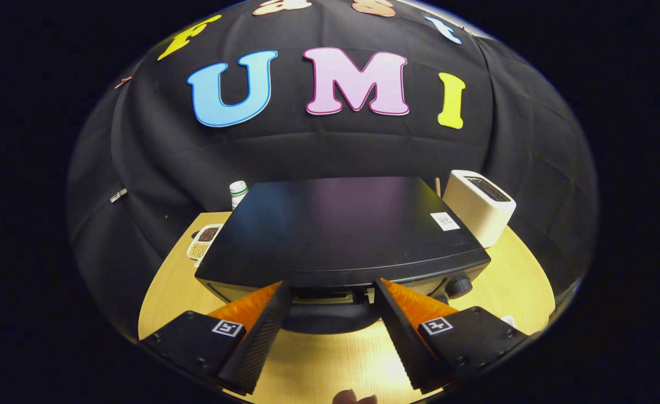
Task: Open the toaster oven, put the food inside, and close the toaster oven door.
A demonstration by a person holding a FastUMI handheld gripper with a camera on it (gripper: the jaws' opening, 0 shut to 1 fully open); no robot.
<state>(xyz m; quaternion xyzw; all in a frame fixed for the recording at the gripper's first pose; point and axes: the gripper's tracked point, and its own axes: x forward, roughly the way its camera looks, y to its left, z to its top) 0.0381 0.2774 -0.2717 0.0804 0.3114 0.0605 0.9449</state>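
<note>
Gripper view — toaster oven [341,224]: a black, boxy body with a smooth, faintly glossy top and rounded front edge, standing on the table just ahead of the fingers; a white sticker [445,221] sits on its top, a dark round knob [458,287] at its front.
Gripper [333,297]: fingers spread wide apart, gripping nothing — black ribbed inner pads, orange wedge-shaped backs, a square marker on each black base.
Table [509,280]: pale wood, round-edged.
White toaster [479,205]: matte, rounded block beside the oven.
Tray [204,241]: small, white, holding brown and tan grains.
Bottle [238,192]: white, behind the oven.
</note>
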